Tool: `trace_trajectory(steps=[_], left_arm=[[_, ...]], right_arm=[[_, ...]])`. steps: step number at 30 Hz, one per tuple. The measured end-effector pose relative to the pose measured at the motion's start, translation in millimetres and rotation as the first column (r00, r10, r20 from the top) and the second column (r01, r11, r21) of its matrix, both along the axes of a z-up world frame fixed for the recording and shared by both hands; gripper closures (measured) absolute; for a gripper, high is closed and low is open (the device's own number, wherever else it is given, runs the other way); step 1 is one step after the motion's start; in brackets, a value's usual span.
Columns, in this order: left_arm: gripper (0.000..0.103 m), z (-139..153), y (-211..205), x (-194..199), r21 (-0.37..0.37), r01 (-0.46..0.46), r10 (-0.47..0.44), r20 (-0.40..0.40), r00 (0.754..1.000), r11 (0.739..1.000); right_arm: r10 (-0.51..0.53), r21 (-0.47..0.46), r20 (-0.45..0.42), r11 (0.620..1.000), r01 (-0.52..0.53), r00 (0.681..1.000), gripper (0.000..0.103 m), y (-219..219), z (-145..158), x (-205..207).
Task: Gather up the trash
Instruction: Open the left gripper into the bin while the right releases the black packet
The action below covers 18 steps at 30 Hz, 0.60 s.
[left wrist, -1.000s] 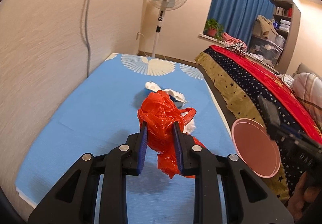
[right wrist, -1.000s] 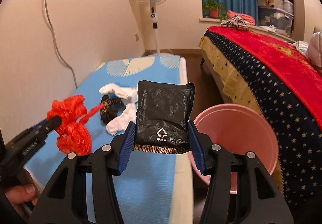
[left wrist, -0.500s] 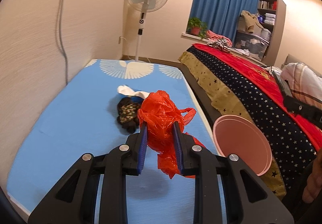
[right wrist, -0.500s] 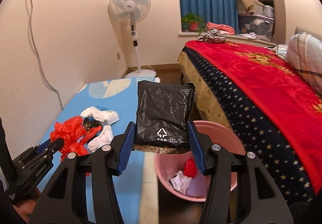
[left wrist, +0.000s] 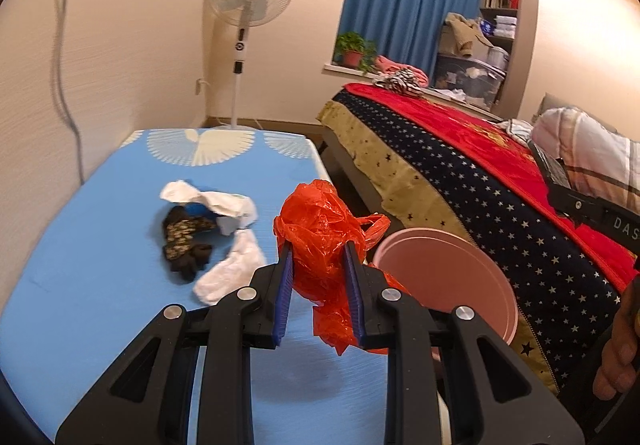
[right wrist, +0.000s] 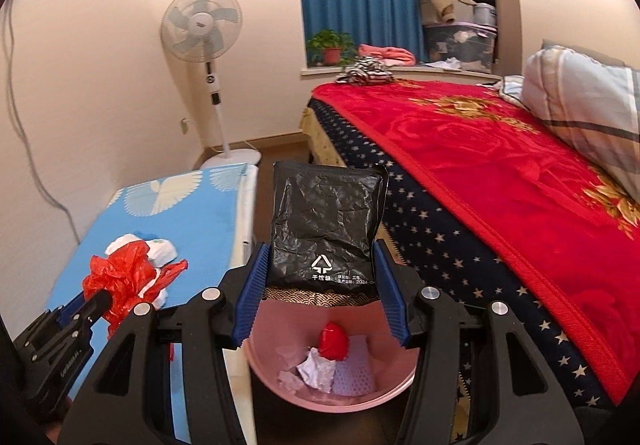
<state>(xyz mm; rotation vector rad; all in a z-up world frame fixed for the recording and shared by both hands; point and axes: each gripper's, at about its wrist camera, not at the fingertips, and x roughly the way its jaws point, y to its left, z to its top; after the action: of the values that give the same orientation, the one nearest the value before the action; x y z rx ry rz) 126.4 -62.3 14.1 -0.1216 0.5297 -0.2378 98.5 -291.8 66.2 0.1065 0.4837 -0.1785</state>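
My left gripper (left wrist: 318, 277) is shut on a crumpled red plastic bag (left wrist: 320, 233) and holds it above the right edge of the blue table (left wrist: 100, 305), beside the pink bin (left wrist: 444, 281). My right gripper (right wrist: 320, 285) is shut on a black crinkled packet (right wrist: 324, 229) and holds it over the pink bin (right wrist: 272, 369), which holds white paper scraps and a red piece. The left gripper with the red bag also shows in the right wrist view (right wrist: 120, 277).
White socks (left wrist: 232, 273) and a dark patterned cloth (left wrist: 184, 241) lie on the blue table. A bed with a red and starred blanket (left wrist: 480, 181) stands to the right. A standing fan (left wrist: 248, 5) is at the far wall.
My right gripper has moved right with the black packet, from over the table edge to above the bin. My left gripper has carried the red bag right, toward the bin.
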Motion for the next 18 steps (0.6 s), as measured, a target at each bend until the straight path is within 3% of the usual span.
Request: trace_trajectory(steps=[18], left_arm=[[0.079,-22.6,-67.4,31.3,0.021,0.137,-0.137,0.0,0.991,0.99]], right_arm=[[-0.114,-0.01,-0.061,0.993,0.114,0.992,0.05,-26.8,-28.2,29.7]])
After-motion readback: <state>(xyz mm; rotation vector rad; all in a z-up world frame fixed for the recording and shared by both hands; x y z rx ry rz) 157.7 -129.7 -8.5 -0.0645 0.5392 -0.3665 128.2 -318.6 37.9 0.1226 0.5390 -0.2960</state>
